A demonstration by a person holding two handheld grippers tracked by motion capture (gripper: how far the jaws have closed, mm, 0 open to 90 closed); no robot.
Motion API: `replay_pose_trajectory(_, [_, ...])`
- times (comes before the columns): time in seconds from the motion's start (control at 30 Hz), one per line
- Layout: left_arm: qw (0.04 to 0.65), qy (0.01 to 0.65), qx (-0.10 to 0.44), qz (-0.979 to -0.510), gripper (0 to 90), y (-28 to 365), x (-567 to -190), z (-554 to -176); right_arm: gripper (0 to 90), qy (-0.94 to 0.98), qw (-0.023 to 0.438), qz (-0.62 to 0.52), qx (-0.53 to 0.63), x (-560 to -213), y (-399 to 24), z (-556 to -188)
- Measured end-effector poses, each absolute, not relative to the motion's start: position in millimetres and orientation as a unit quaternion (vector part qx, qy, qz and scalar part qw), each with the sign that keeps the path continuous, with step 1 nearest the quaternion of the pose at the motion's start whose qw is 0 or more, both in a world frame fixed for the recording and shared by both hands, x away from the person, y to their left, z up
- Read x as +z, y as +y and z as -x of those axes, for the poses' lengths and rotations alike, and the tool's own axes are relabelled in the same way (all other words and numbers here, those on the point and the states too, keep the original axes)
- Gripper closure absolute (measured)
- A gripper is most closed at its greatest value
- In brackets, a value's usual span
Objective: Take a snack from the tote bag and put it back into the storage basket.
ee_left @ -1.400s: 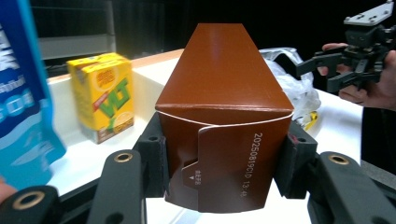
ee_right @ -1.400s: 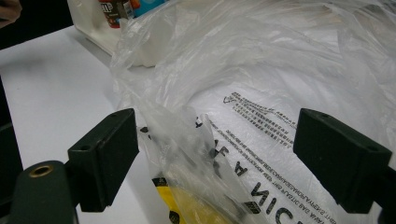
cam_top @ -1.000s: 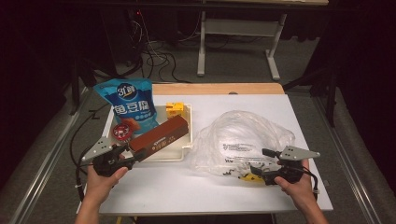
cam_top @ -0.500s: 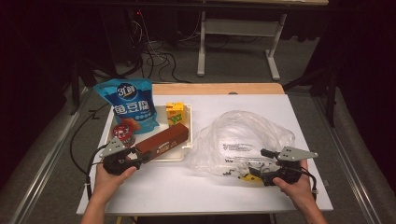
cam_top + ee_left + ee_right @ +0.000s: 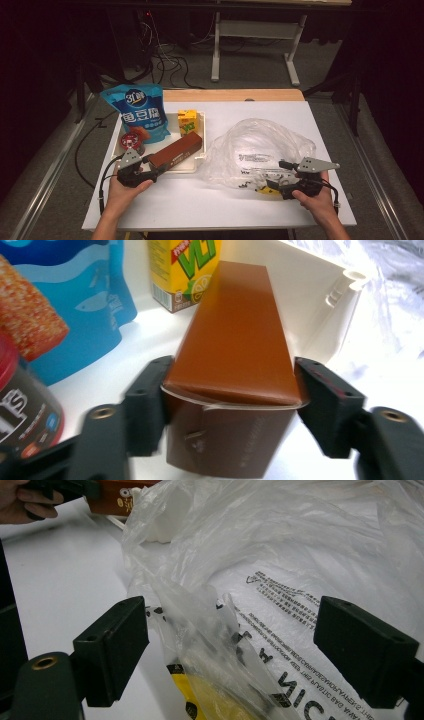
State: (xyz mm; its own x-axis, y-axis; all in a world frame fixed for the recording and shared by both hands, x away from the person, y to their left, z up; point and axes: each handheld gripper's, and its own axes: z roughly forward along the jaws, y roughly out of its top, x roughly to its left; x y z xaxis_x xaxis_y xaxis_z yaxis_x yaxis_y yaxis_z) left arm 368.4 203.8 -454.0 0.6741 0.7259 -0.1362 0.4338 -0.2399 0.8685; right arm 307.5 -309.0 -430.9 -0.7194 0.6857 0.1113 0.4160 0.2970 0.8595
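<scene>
Left gripper view: left tool (image 5: 231,405) clamped on near end of brown box (image 5: 235,347). Box lies in white tray (image 5: 192,165), long side pointing away from tool toward yellow juice carton (image 5: 182,267). Right tool (image 5: 230,650) wide apart around edge of clear bag (image 5: 280,555), right of tray.

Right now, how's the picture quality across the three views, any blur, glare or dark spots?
High view: table evenly lit, surroundings very dark, glare on the plastic bag. Left gripper view: the brown box is fairly sharp, the jar at the edge soft, the white tray nearly blown out. Right gripper view: bag print readable, nearest folds soft, upper bag washed out.
</scene>
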Motion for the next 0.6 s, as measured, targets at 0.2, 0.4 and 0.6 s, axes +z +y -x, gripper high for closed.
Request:
replay_pose_trajectory(0.2, [0.481, 0.411, 0.170, -0.755, 21.5, 207.8, -439.7, -354.1, 14.4, 0.793, 0.143, -0.346, 0.481, -430.5, -309.6, -306.8])
replay_pose_trajectory(0.4, [0.486, 0.447, 0.193, -0.726, 24.7, 205.7, -429.9, -333.3, 14.4, 0.790, 0.144, -0.350, 0.482, -430.7, -312.1, -306.6])
replay_pose_trajectory(0.6, [0.479, 0.461, 0.193, -0.722, 68.5, 202.1, -430.2, -315.5, 14.5, 0.792, 0.142, -0.349, 0.480, -432.0, -311.6, -306.9])
